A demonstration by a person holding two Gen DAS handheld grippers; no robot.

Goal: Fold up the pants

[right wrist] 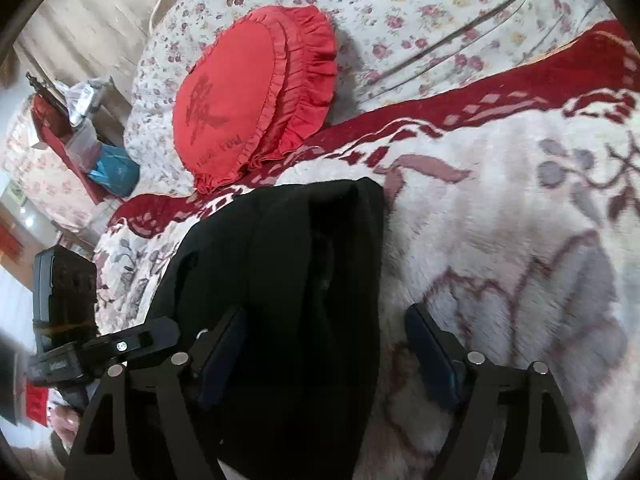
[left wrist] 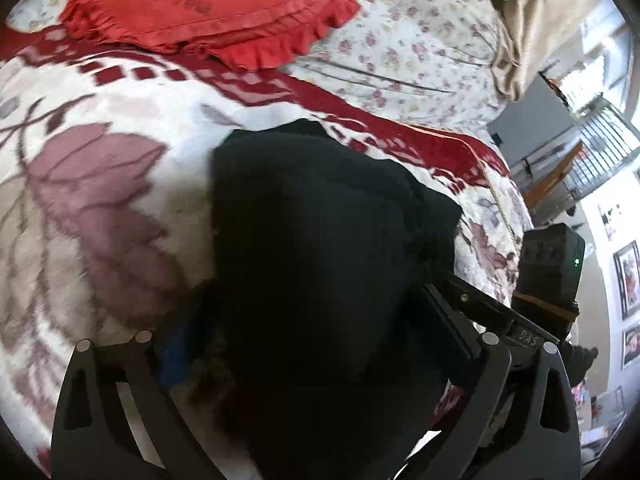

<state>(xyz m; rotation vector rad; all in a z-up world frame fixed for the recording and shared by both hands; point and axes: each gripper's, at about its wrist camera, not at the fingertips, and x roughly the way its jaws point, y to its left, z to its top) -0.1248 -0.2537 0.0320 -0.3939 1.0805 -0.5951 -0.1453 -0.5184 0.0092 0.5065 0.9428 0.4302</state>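
Black, soft fabric fills the lower middle of both wrist views: the folded dark pants [left wrist: 320, 248] lie as a compact bundle on the plush white blanket with red border and mauve flower pattern [left wrist: 100, 184] spread over the bed. The left gripper [left wrist: 320, 344] straddles the near end of the bundle with its fingers [left wrist: 172, 356] spread wide, the cloth lying between them but not pinched, so the pants appear to rest on the blanket under their own weight. The right gripper [right wrist: 332, 344] is likewise parted; its left finger lies against the cloth while its right finger [right wrist: 432, 344] stands clear over bare blanket, well off the fabric's edge. Both tools sit side by side at the same end, which suggests a fold has been laid down and let go there, though that is a judgement. A red heart-shaped cushion with a ruffled edge [right wrist: 248, 96] rests beyond the bundle on the small-flowered sheet [right wrist: 420, 8], apart from the pants. The bundle looks short and layered, so the folding seems close to finished.
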